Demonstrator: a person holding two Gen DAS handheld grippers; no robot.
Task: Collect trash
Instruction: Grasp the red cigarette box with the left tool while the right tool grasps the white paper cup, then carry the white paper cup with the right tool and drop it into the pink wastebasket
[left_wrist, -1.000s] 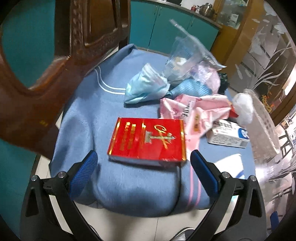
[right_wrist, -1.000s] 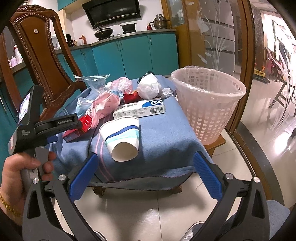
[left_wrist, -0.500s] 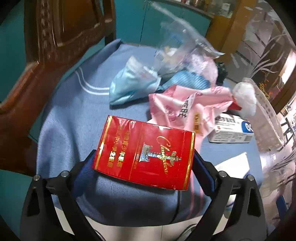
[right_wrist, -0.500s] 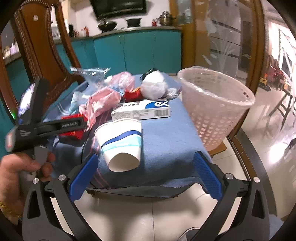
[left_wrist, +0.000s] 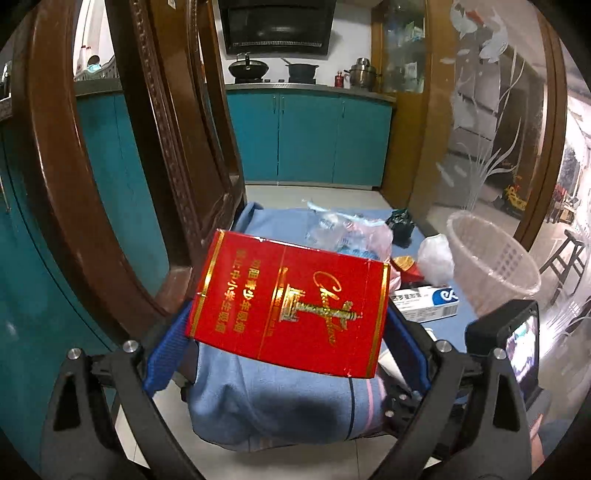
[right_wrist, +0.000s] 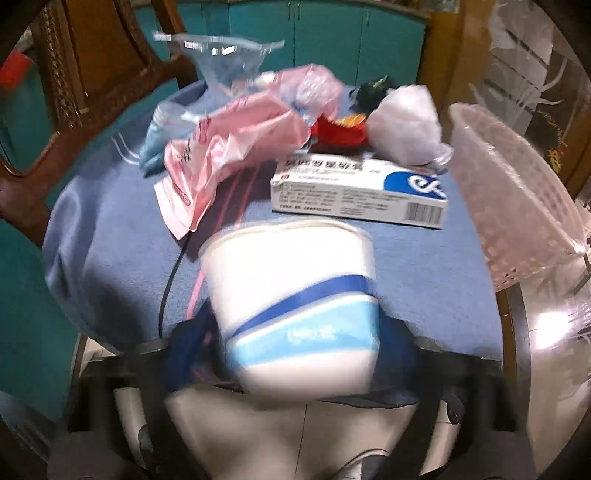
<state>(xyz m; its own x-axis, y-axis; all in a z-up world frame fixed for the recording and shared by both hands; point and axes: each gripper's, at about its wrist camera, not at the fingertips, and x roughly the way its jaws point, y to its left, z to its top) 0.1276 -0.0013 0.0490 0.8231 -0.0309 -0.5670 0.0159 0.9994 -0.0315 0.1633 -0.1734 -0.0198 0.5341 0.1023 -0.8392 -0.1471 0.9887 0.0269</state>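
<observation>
With the left gripper (left_wrist: 286, 334) you are clamping the red cigarette pack (left_wrist: 291, 306) by its two short ends, its broad face turned toward the camera, and it hangs clear of the blue cloth (left_wrist: 273, 406) below the jaws. Carry it toward the basket (left_wrist: 491, 266), which stands ahead and well to the right of those jaws; keep the squeeze steady, since thin card will likely buckle and slip if the grip tightens or relaxes in transit, and release only once the pack is over the rim. The right gripper (right_wrist: 291, 347) has a blue pad on each side of the paper cup (right_wrist: 295, 306), low on its wall, but motion blur leaves it unclear whether the pads are pressing it. Close gently there: an empty cup probably crushes easily. The left view alone shows the pack and the camera body of the other tool (left_wrist: 513, 343), right of the jaws. The right view alone shows the whole cup, with the white box (right_wrist: 362, 195) just beyond it, the pink bag (right_wrist: 229, 155) ahead to the left, a white crumpled bag (right_wrist: 406, 125) farther ahead, and the basket close on the right.
</observation>
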